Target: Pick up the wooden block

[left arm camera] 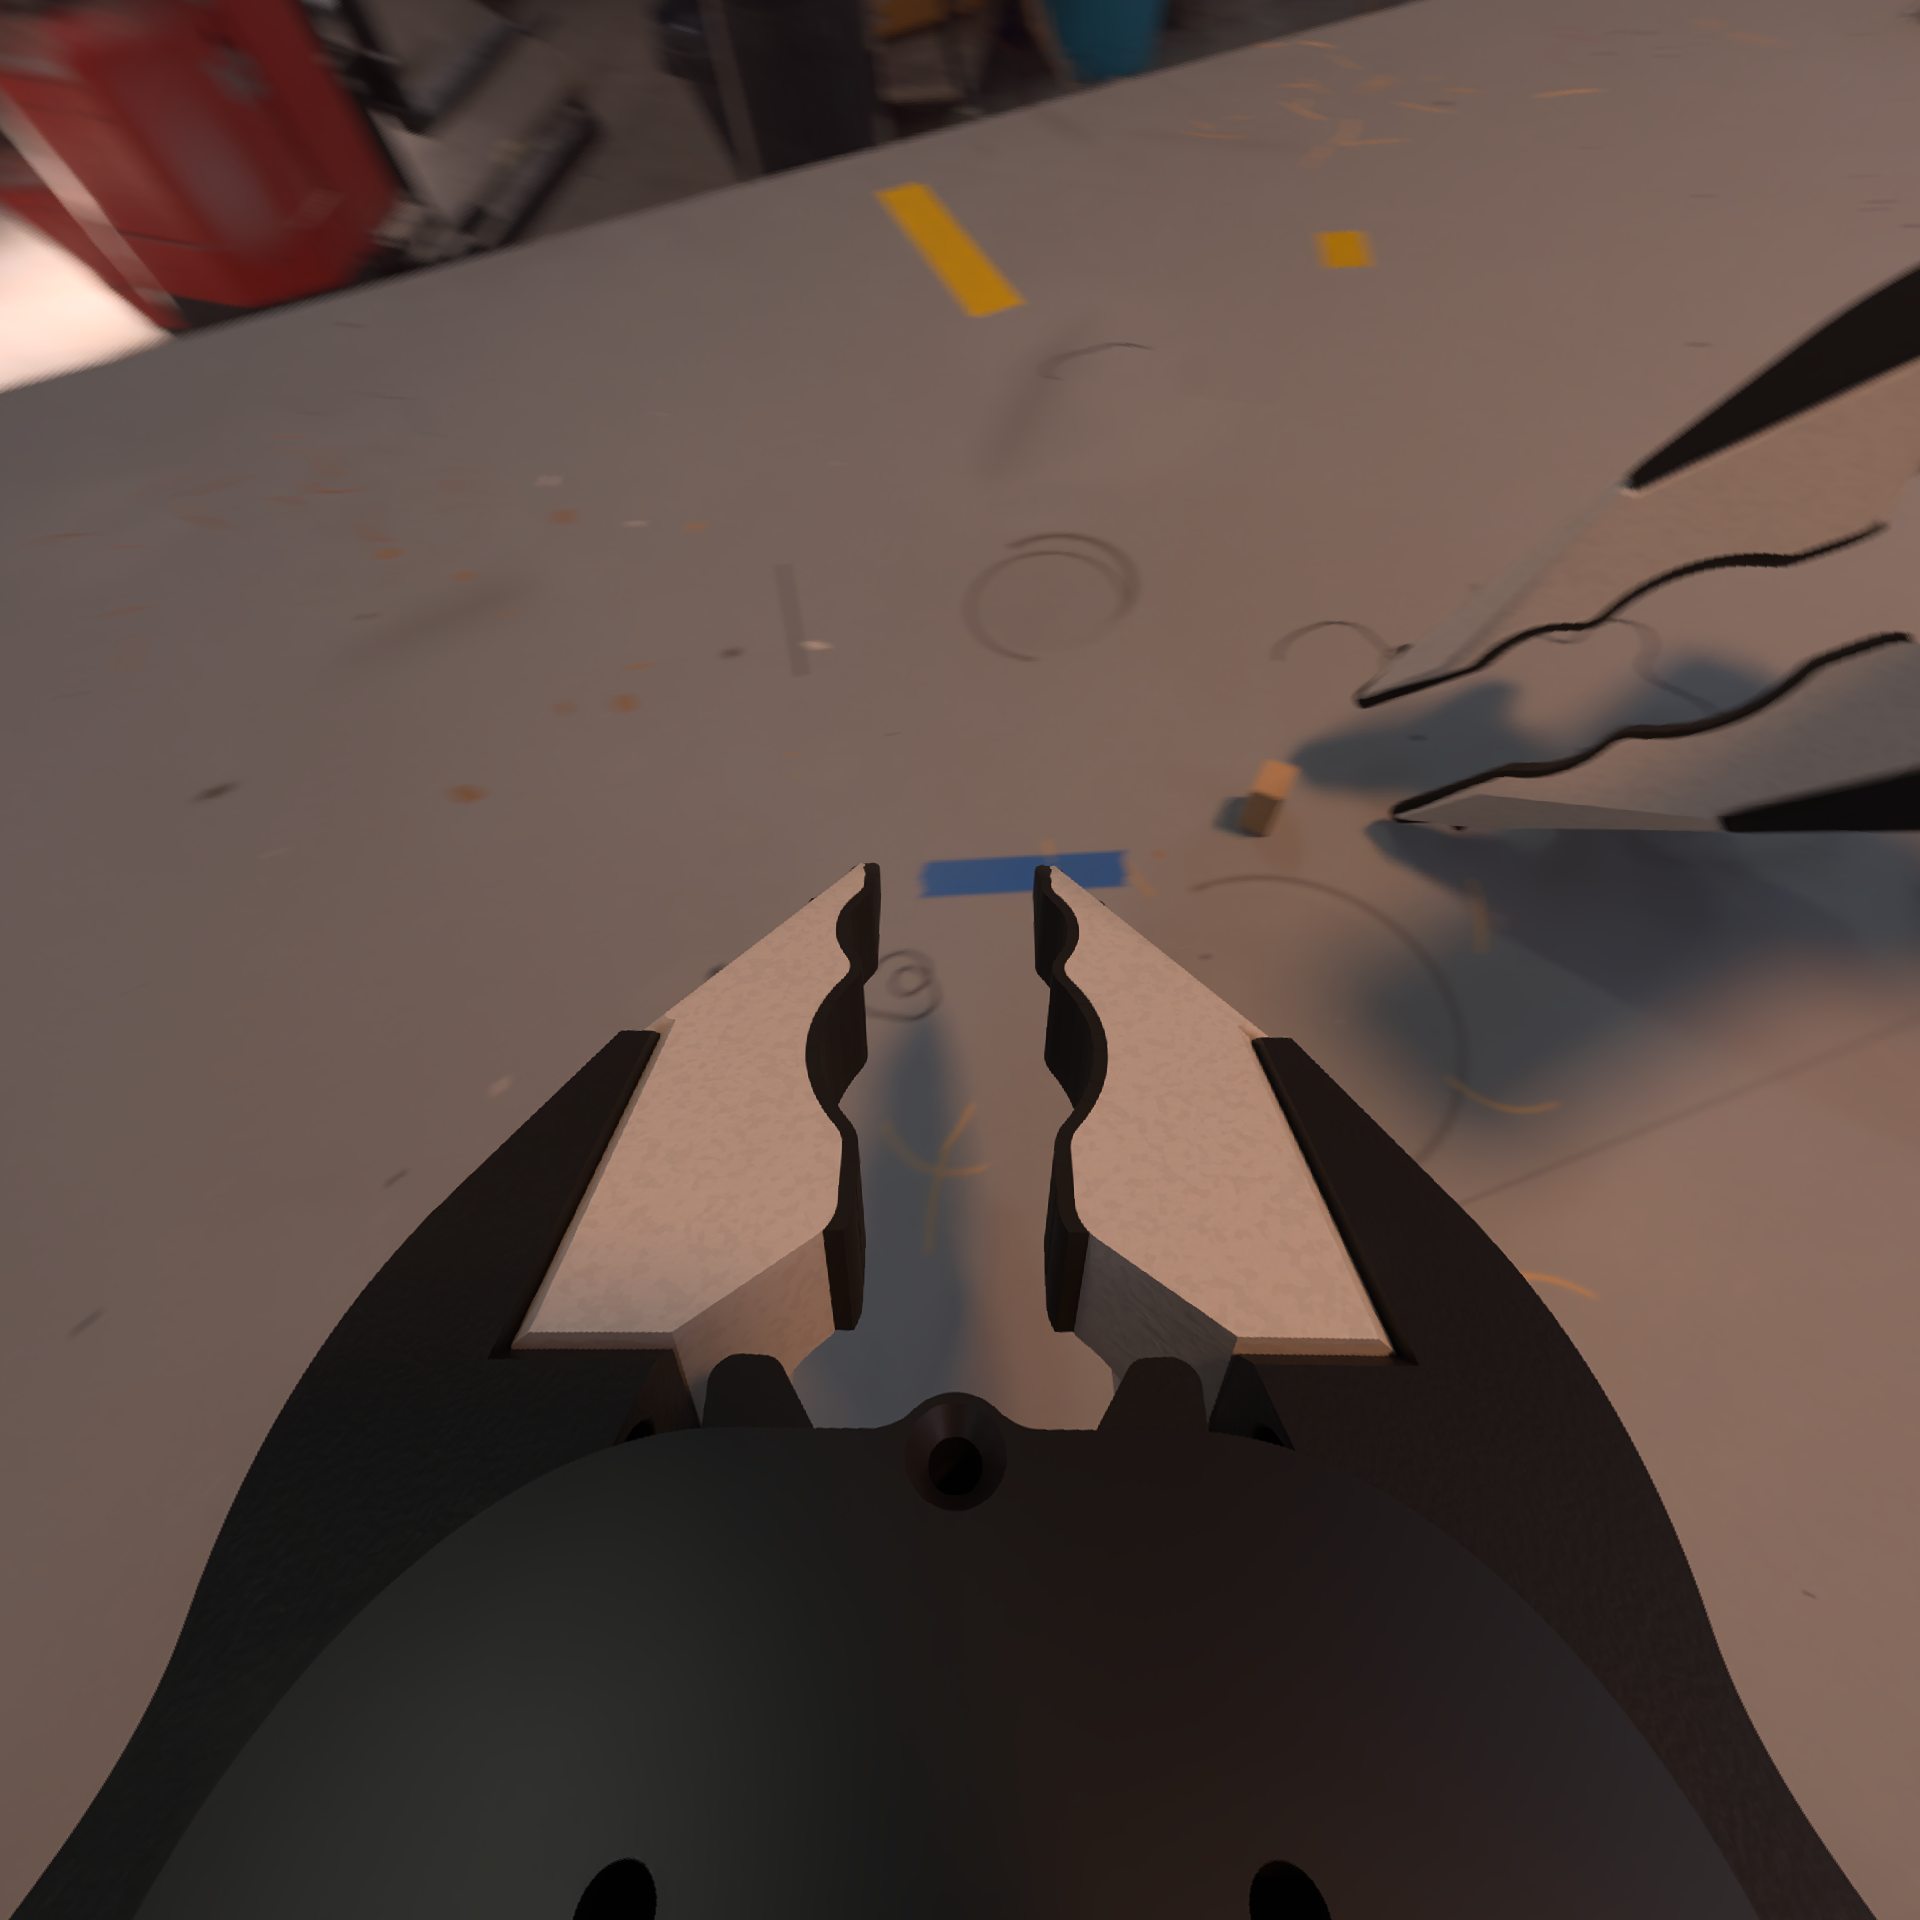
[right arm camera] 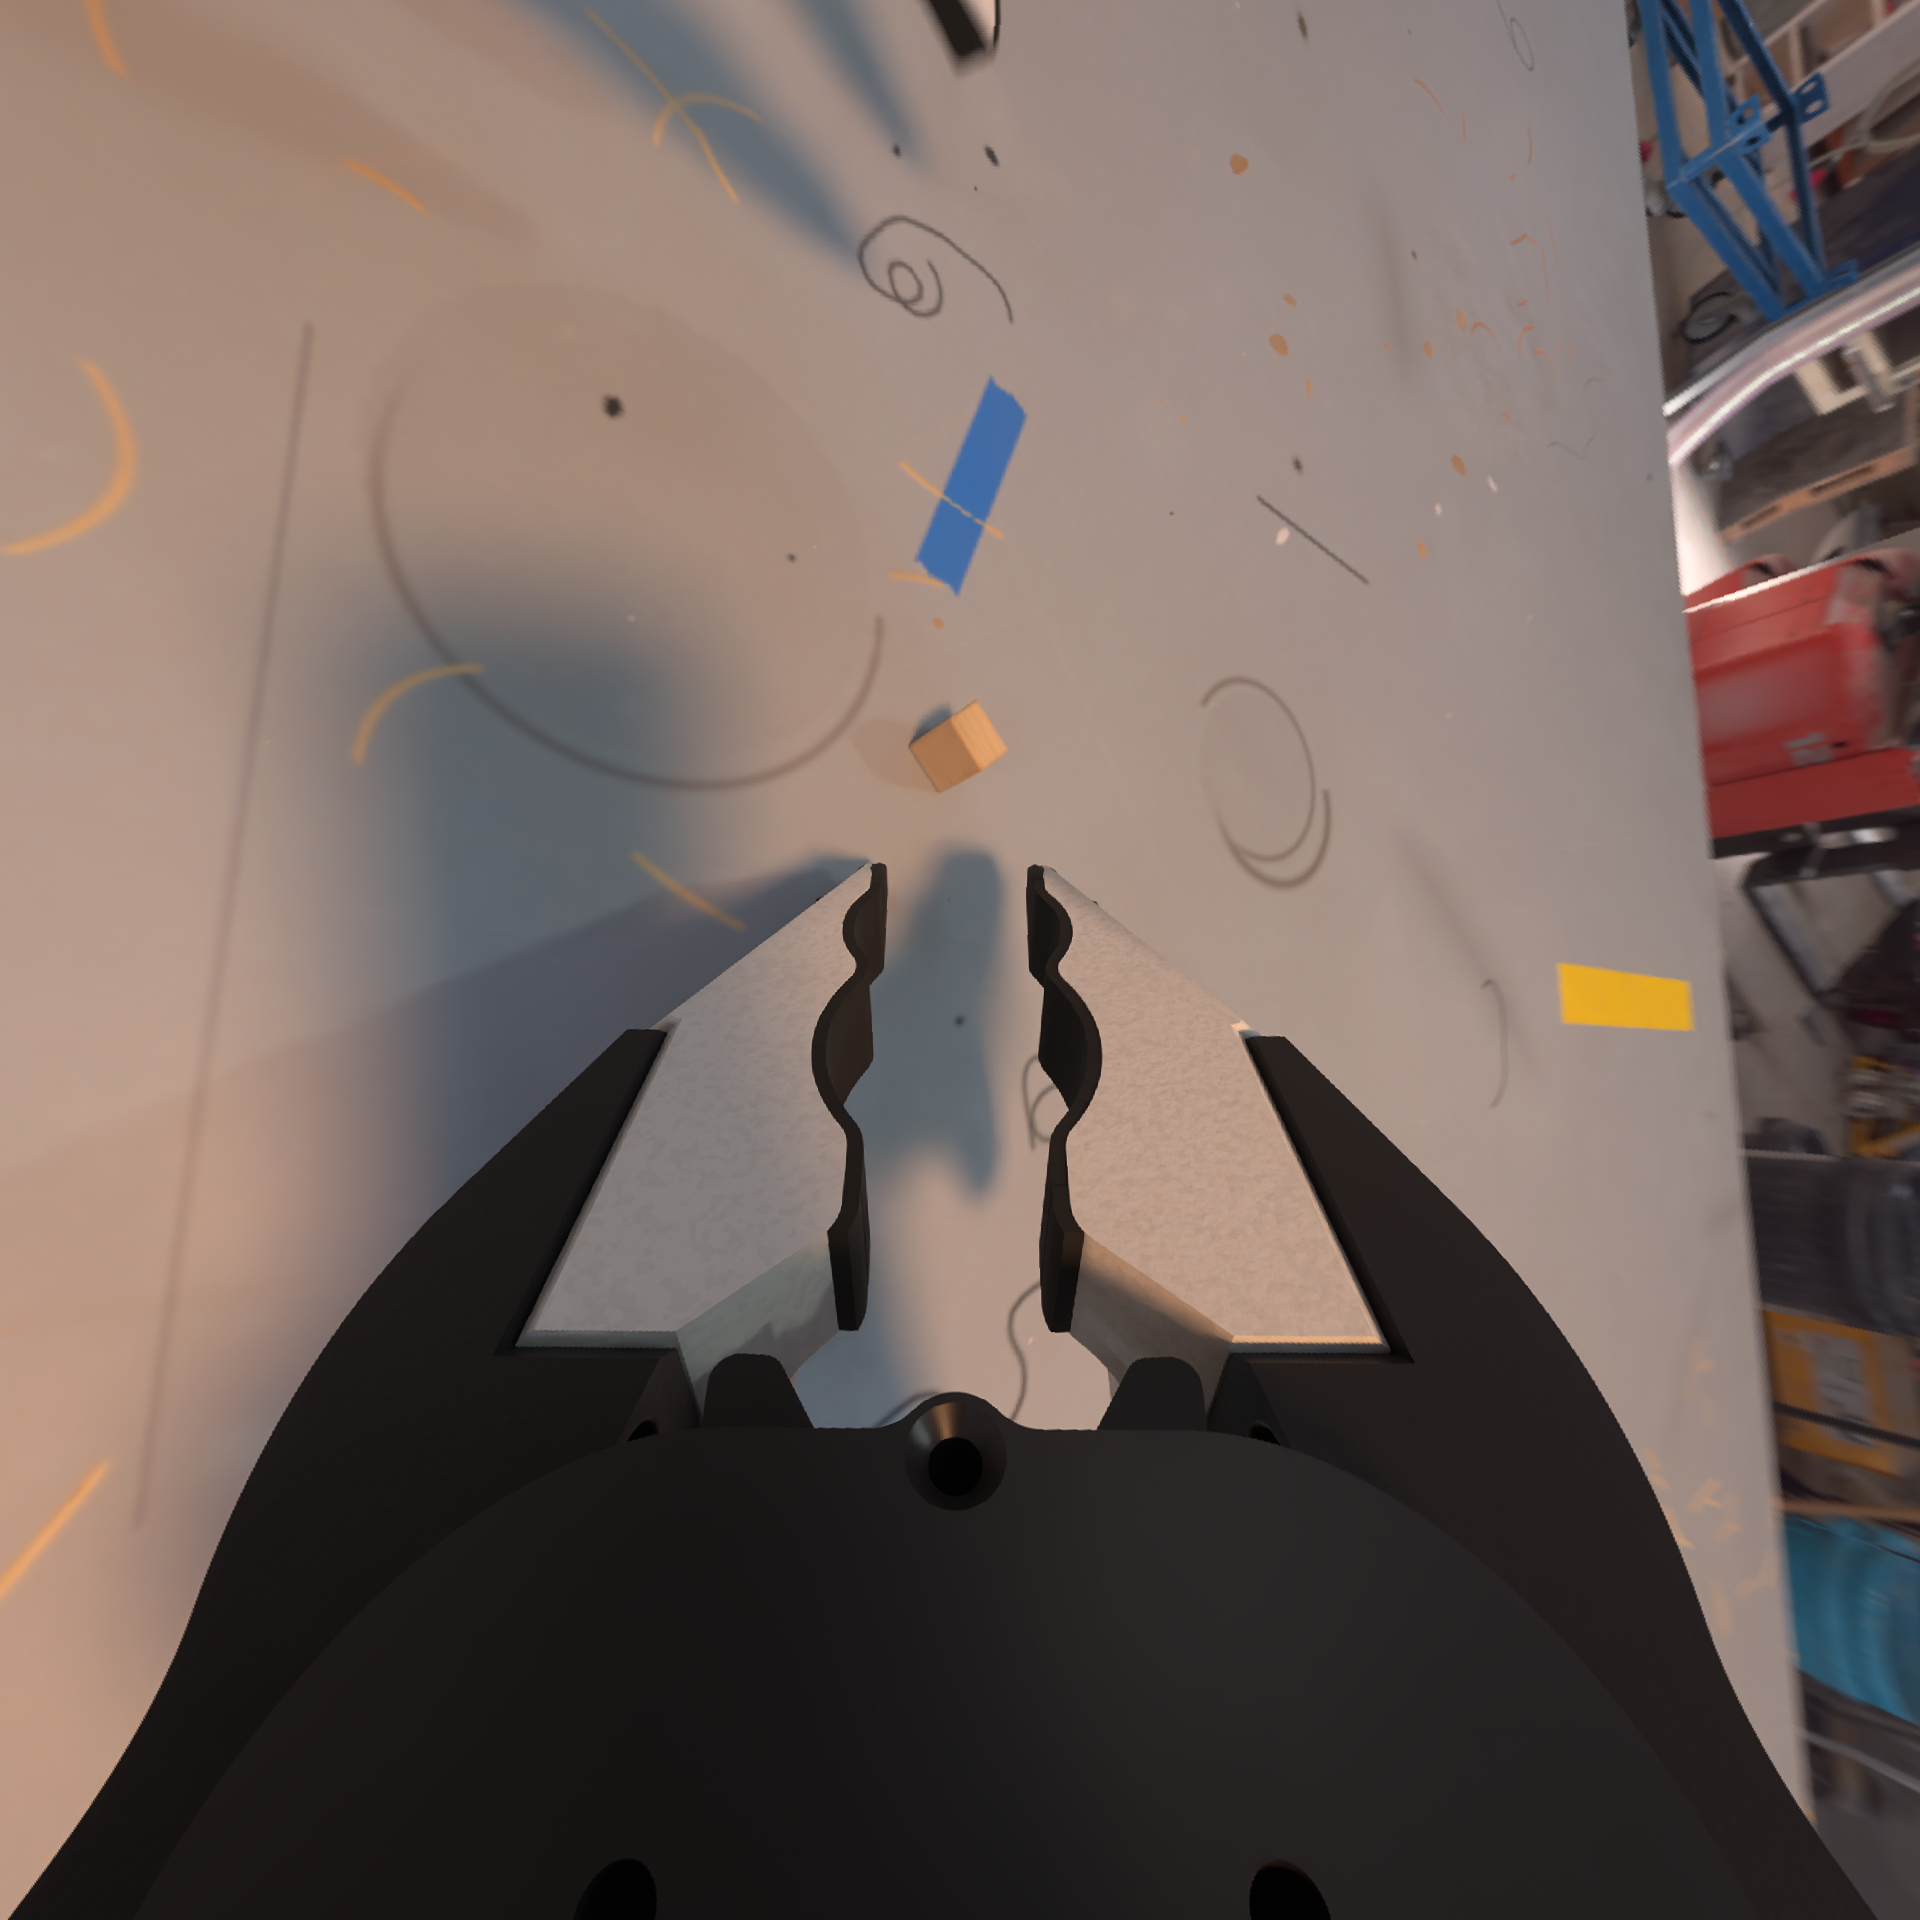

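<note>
A small light wooden block [right arm camera: 958, 760] lies on the grey table, straight ahead of my right gripper [right arm camera: 956, 878] and a short way beyond its fingertips. The right gripper is open and empty, above the table. In the left wrist view the block [left arm camera: 1262, 797] sits to the right of and beyond my left gripper [left arm camera: 956, 878], which is open and empty. The right gripper [left arm camera: 1382, 758] reaches in from the right edge of that view, its tips just right of the block.
A blue tape strip [right arm camera: 971, 485] lies beyond the block; it also shows just past the left fingertips [left arm camera: 1023, 873]. Yellow tape strips [left arm camera: 949, 249] [right arm camera: 1624, 995] lie farther off. The table edge [right arm camera: 1662, 623] runs along the right, with red [right arm camera: 1797, 696] and blue equipment beyond.
</note>
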